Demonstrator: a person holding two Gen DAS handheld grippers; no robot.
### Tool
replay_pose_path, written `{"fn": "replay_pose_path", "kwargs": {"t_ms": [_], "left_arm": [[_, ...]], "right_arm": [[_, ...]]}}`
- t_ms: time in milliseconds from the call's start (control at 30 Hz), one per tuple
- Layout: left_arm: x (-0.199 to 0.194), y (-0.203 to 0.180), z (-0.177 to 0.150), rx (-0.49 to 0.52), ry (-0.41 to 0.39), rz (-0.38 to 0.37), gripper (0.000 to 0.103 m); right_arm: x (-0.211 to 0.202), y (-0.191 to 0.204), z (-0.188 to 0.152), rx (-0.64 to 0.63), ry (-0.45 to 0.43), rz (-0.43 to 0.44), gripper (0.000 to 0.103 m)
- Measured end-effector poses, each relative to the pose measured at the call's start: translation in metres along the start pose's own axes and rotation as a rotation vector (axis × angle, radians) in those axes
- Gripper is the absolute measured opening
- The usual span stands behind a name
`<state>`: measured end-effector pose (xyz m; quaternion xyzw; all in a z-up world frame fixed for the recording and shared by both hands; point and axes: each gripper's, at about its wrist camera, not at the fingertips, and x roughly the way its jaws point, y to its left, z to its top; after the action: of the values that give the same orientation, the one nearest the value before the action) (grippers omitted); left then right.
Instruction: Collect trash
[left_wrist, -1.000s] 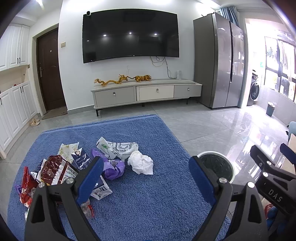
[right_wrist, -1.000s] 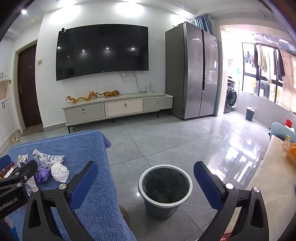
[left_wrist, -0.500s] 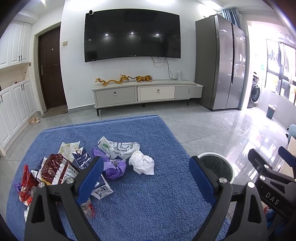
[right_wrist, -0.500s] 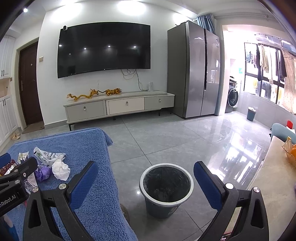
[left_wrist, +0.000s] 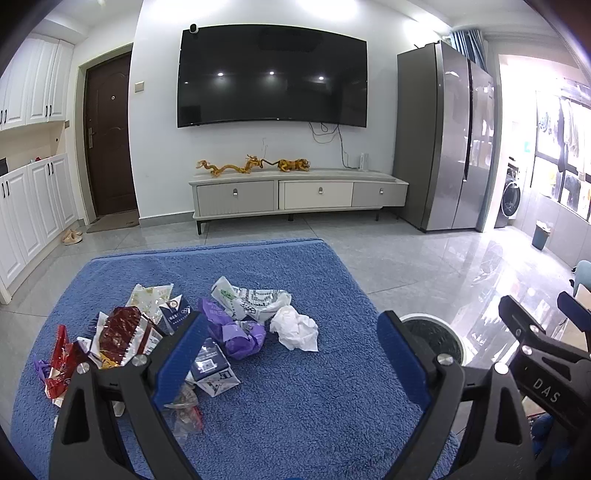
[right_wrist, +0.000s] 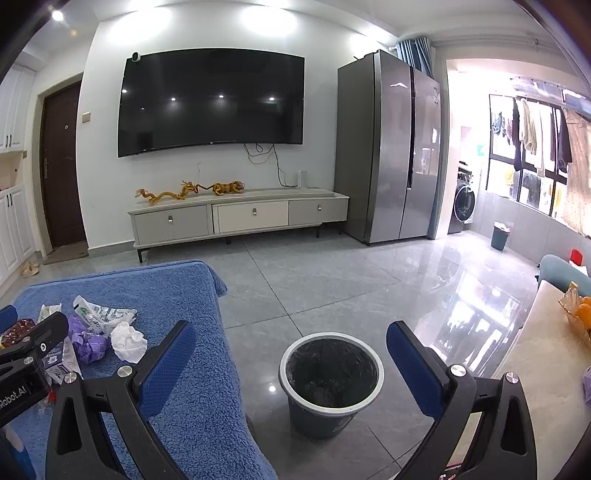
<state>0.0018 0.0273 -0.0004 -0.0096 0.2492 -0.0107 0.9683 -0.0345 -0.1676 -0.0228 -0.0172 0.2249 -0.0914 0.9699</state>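
Both hand-held grippers, left (left_wrist: 288, 350) and right (right_wrist: 291, 362), have edged slightly forward, still spread and empty, so the crumpled tissue (left_wrist: 295, 328) beside the bin (right_wrist: 331, 382) remains uncollected.

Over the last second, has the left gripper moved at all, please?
Yes, slightly. Judged against the TV, the left gripper has drifted left and tipped downward a little: the TV sits further right and higher in its view. Its fingers remain wide open.
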Motion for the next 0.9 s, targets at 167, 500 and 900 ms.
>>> {"fn": "replay_pose_path", "kwargs": {"t_ms": [167,500,900], "left_arm": [[-0.008,0.01,0.002,-0.017,-0.01,0.002,0.093],[-0.03,0.043,0.002,-0.039,-0.015,0.057,0.093],[-0.049,0.184,-0.056,-0.131,0.151,0.235,0.093]], "right_arm": [[-0.012,0.004,0.005,-0.015,-0.037,-0.002,0.103],[-0.028,0.017,0.022,-0.052,-0.079,0.135,0.103],[0.011,0.072,0.01,-0.131,0.148,0.451,0.083]]}}
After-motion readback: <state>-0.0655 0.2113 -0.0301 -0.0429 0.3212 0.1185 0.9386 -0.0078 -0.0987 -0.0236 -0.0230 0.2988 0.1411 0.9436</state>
